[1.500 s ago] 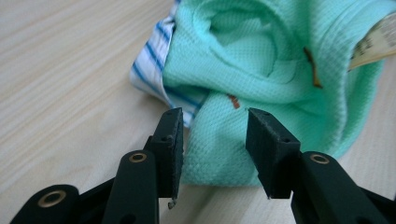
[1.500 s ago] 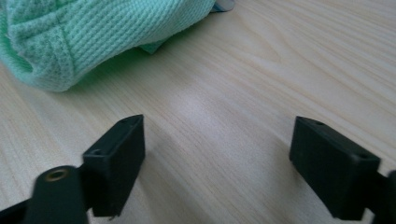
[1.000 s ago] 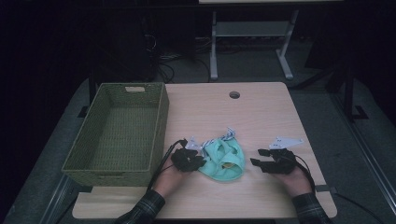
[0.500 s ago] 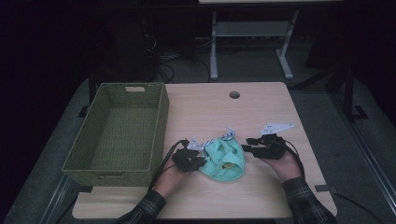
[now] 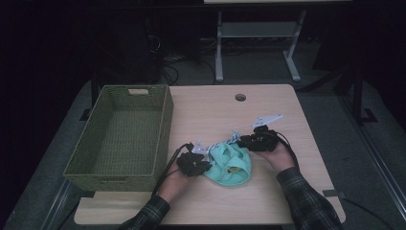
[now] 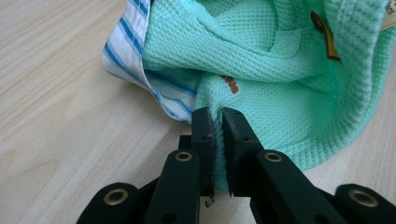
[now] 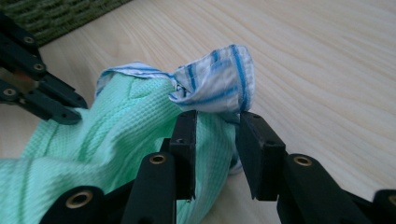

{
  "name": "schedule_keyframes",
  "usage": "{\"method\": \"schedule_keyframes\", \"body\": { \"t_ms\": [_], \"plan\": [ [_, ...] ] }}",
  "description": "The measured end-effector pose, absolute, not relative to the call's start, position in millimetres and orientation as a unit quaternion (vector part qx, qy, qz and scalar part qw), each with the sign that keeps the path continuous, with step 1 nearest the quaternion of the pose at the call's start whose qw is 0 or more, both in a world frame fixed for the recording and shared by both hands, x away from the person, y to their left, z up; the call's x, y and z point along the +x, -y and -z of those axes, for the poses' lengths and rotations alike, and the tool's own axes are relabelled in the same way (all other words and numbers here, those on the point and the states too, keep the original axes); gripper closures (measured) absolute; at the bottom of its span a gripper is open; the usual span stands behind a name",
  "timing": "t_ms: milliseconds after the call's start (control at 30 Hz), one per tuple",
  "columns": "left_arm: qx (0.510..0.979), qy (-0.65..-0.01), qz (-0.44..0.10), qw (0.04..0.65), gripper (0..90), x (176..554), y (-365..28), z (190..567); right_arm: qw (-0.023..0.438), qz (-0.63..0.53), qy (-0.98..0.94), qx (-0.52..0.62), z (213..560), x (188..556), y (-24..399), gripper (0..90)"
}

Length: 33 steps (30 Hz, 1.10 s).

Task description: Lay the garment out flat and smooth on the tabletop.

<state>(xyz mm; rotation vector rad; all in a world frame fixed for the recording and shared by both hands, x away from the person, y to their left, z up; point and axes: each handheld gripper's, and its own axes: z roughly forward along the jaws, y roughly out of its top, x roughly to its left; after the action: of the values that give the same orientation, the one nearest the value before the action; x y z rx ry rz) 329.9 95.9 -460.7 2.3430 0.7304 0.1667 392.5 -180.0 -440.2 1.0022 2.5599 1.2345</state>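
A mint green knit garment (image 5: 231, 166) with a blue-striped white lining (image 6: 126, 56) lies crumpled on the wooden table (image 5: 215, 110). My left gripper (image 6: 218, 114) sits at its left edge, shut on a fold of the green fabric (image 6: 261, 60) after closing slightly more. My right gripper (image 7: 218, 119) is at the garment's far right corner. Its jaws have just been closing around the striped flap (image 7: 219, 84) and the green cloth (image 7: 116, 126) below it. A gap still shows beside one jaw. In the high view the left gripper (image 5: 203, 165) and right gripper (image 5: 242, 141) flank the garment.
A green woven basket (image 5: 165, 124) stands on the left part of the table, close to my left hand. A round cable hole (image 5: 240, 97) sits near the table's far edge. A metal stand (image 5: 258, 33) is on the floor beyond.
My right gripper has moved left from the bare table to the garment's far right corner, and its jaws have narrowed around the cloth. The left gripper has stayed in place.
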Motion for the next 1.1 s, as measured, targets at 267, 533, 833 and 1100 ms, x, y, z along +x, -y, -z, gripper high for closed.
{"method": "schedule_keyframes", "body": {
  "t_ms": [267, 533, 833, 1100],
  "plan": [
    [0.898, -0.281, -0.064, 0.334, 83.0, 329.7, -95.6, 460.7, 0.051, -0.389, -0.859, 0.330, 450.8, 403.7, 167.8, 76.9],
    [0.899, -0.284, -0.057, 0.330, 83.2, 331.2, -95.1, 459.5, 0.060, -0.384, -0.859, 0.332, 453.1, 404.8, 168.2, 87.5],
    [0.892, -0.286, -0.031, 0.349, 84.6, 328.5, -95.9, 449.4, 0.091, -0.388, -0.850, 0.343, 439.2, 407.9, 179.6, 88.1],
    [0.885, -0.295, -0.002, 0.360, 84.6, 324.2, -97.5, 445.5, 0.121, -0.385, -0.837, 0.371, 425.5, 414.7, 199.4, 88.2]
  ]
}}
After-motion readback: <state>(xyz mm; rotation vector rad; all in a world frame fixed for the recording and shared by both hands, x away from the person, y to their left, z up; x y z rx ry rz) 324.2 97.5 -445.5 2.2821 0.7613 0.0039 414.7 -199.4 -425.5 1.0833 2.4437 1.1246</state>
